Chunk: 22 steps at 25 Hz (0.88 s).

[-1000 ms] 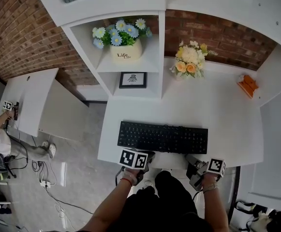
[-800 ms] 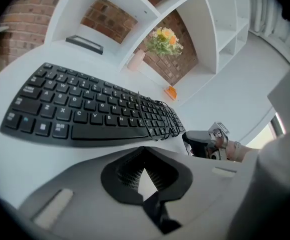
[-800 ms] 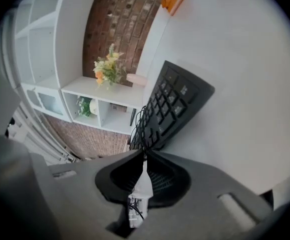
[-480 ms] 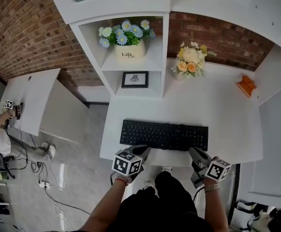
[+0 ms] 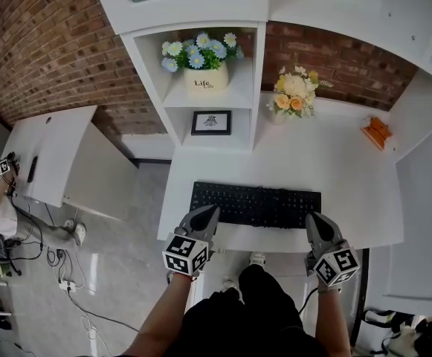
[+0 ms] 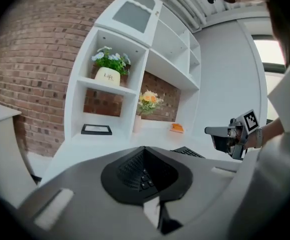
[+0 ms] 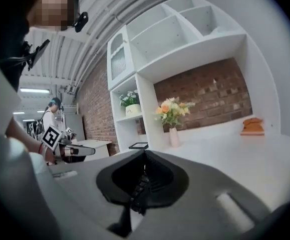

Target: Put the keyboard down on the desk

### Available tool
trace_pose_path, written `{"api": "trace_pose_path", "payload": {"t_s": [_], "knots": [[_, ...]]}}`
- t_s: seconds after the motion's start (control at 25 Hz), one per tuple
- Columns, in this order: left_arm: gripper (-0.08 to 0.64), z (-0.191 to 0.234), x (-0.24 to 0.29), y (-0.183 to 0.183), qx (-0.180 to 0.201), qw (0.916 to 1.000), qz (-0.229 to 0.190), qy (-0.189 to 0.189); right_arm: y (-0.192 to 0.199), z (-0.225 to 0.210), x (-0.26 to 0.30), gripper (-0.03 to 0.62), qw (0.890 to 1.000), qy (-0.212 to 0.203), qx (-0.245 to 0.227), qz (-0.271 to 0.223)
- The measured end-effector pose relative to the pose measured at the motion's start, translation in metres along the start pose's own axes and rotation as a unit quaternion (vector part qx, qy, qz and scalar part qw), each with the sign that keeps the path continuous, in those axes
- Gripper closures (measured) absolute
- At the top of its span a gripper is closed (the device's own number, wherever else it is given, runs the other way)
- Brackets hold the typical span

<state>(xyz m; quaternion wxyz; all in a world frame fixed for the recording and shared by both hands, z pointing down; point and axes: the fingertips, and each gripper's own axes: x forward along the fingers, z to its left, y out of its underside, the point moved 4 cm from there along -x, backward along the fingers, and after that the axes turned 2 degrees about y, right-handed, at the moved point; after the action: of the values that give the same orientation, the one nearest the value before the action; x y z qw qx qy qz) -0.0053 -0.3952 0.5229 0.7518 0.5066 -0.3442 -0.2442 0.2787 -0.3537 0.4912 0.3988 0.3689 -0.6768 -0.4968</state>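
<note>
The black keyboard (image 5: 256, 205) lies flat on the white desk (image 5: 334, 162), close to its front edge. My left gripper (image 5: 207, 214) is shut and empty, and points across the keyboard's front left corner. My right gripper (image 5: 314, 220) is shut and empty too, just off the front right corner. Neither touches the keyboard as far as I can see. In the left gripper view the jaws are closed, with the keyboard (image 6: 187, 152) beyond them and the right gripper (image 6: 209, 131) off to the right. The right gripper view shows the left gripper (image 7: 87, 147) at the left.
A vase of flowers (image 5: 291, 95) and an orange object (image 5: 379, 131) stand at the back of the desk. A shelf unit holds a pot of blue flowers (image 5: 201, 73) and a framed picture (image 5: 211, 122). A second white table (image 5: 52, 151) stands to the left, with cables on the floor.
Both grippers have risen from below the desk's front edge and rolled, so their fingers now point over the desk towards the keyboard. The keyboard has stayed where it lay.
</note>
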Motion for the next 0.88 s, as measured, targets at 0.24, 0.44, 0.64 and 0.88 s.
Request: {"api": "trace_pose_path", "payload": {"t_s": [0.24, 0.44, 0.64, 0.88], "knots": [[0.558, 0.013, -0.021, -0.019, 0.000, 0.9989, -0.043, -0.020, -0.027, -0.001, -0.015, 0.592, 0.998, 0.034, -0.043, -0.031], [0.558, 0.020, -0.041, -0.036, 0.012, 0.9960, -0.080, -0.038, -0.048, 0.001, -0.030, 0.592, 0.994, 0.054, -0.078, -0.056], [0.558, 0.025, -0.059, -0.045, 0.012, 0.9933, -0.103, -0.051, -0.058, 0.002, -0.042, 0.592, 0.991, 0.062, -0.090, -0.072], [0.558, 0.027, -0.076, -0.048, 0.007, 0.9908, -0.118, -0.065, -0.062, 0.010, -0.053, 0.592, 0.990, 0.067, -0.092, -0.082]]}}
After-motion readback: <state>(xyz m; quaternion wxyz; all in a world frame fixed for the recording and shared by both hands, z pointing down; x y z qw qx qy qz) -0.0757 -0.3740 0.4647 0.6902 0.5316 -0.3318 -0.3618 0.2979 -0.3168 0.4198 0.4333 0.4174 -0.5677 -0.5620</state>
